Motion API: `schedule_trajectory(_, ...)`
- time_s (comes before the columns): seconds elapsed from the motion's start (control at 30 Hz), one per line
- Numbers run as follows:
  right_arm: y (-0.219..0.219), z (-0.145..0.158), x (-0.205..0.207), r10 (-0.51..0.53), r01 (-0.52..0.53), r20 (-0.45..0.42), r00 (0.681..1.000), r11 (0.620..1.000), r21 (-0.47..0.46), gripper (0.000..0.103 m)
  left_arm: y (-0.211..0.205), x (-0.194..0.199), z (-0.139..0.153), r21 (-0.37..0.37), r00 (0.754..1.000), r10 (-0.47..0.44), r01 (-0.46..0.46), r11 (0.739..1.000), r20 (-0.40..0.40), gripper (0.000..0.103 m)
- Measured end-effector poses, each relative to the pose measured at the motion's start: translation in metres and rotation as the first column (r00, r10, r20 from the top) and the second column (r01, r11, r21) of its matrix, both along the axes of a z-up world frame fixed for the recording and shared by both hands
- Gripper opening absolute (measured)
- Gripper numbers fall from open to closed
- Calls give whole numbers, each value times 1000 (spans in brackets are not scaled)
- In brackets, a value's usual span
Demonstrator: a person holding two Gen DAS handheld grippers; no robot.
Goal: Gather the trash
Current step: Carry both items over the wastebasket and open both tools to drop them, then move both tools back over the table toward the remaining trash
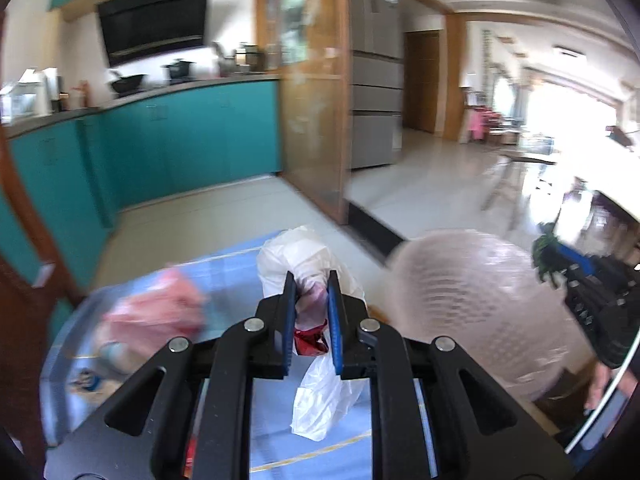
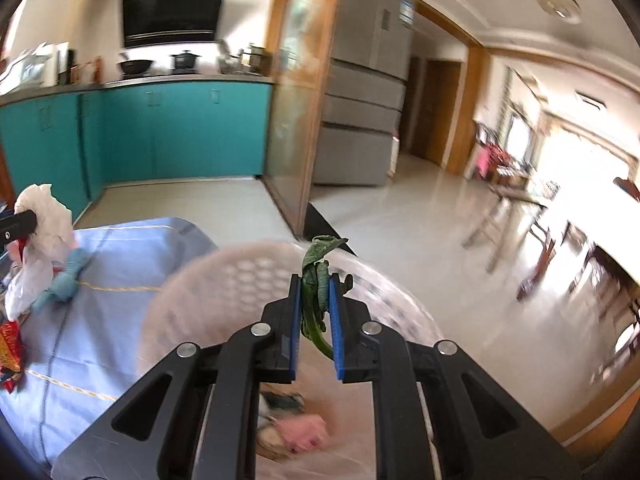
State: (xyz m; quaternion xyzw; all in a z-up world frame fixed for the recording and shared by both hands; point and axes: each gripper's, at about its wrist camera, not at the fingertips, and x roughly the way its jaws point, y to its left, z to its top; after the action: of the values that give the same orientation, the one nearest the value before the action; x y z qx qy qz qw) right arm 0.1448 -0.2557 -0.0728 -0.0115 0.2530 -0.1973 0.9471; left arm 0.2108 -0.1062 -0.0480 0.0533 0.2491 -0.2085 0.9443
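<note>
My left gripper (image 1: 312, 280) is shut on a crumpled white plastic bag (image 1: 320, 392) with a bit of red wrapper (image 1: 310, 342) caught in it, held over the blue tablecloth (image 1: 236, 272). The same bag (image 2: 40, 236) shows at the left edge of the right wrist view. My right gripper (image 2: 315, 282) is shut on a wilted green vegetable leaf (image 2: 314, 276), hanging above a pale pink perforated basket (image 2: 224, 292). That basket (image 1: 472, 304) stands right of the left gripper. Scraps, one pink (image 2: 300, 428), lie inside the basket.
A pink bag (image 1: 156, 316) and small blue scraps (image 1: 90, 382) lie on the cloth at left. A blue crumpled piece (image 2: 66, 280) and a red wrapper (image 2: 10, 352) rest on the table. Teal cabinets (image 1: 180, 140), a wooden door frame (image 1: 316, 120) and tiled floor lie beyond.
</note>
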Motion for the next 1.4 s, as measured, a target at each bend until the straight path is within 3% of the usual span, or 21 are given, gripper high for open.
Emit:
schedule_trajectory(0.2, -23, -9, -16, -40, 40, -6, 999, 999, 26, 14, -41, 1, -7, -125, 979, -202, 197, 972, -23, 16)
schedule_trajectory(0.37, -27, -9, -19, -15, 14, 12, 1000, 998, 60, 14, -65, 2, -11, -144, 955, -295, 289, 946, -20, 18)
schedule_trajectory(0.5, -26, -6, -22, 50, -54, 37, 998, 993, 101, 14, -72, 1, -16, -163, 938, -344, 333, 929, -46, 26)
schedule_trajectory(0.57, -24, -5, -22, 86, -92, 48, 995, 987, 130, 14, -74, 1, -17, -166, 935, -351, 338, 927, -58, 44)
schedule_trajectory(0.6, -23, -5, -23, 91, -97, 48, 995, 986, 136, 14, -74, 0, -17, -164, 938, -343, 331, 929, -54, 51)
schedule_trajectory(0.73, -22, -7, -23, 91, -97, 46, 995, 984, 150, 21, -64, 0, -13, -169, 953, -300, 288, 943, -50, 54)
schedule_trajectory(0.8, -21, -6, -22, 86, -93, 51, 995, 983, 157, 37, -56, 1, -9, -159, 964, -262, 252, 955, -47, 55)
schedule_trajectory(0.9, -19, -3, -22, 81, -91, 69, 994, 983, 159, 54, -33, 5, -5, -141, 985, -165, 156, 978, -52, 56)
schedule_trajectory(1.03, -9, 2, -18, 108, -123, 88, 990, 976, 182, 58, 0, 5, 0, -90, 999, -25, 22, 996, -41, 61)
schedule_trajectory(1.13, 13, 4, -8, 186, -200, 89, 978, 961, 189, 59, 20, -1, 7, -17, 997, 68, -67, 998, 31, 66)
schedule_trajectory(1.3, 73, 5, 14, 381, -390, 79, 921, 899, 200, 60, 52, -22, 25, 65, 969, 184, -197, 978, 164, 71)
schedule_trajectory(1.4, 115, 0, 28, 525, -522, 62, 849, 814, 254, 61, 72, -30, 34, 72, 950, 236, -256, 964, 206, 72)
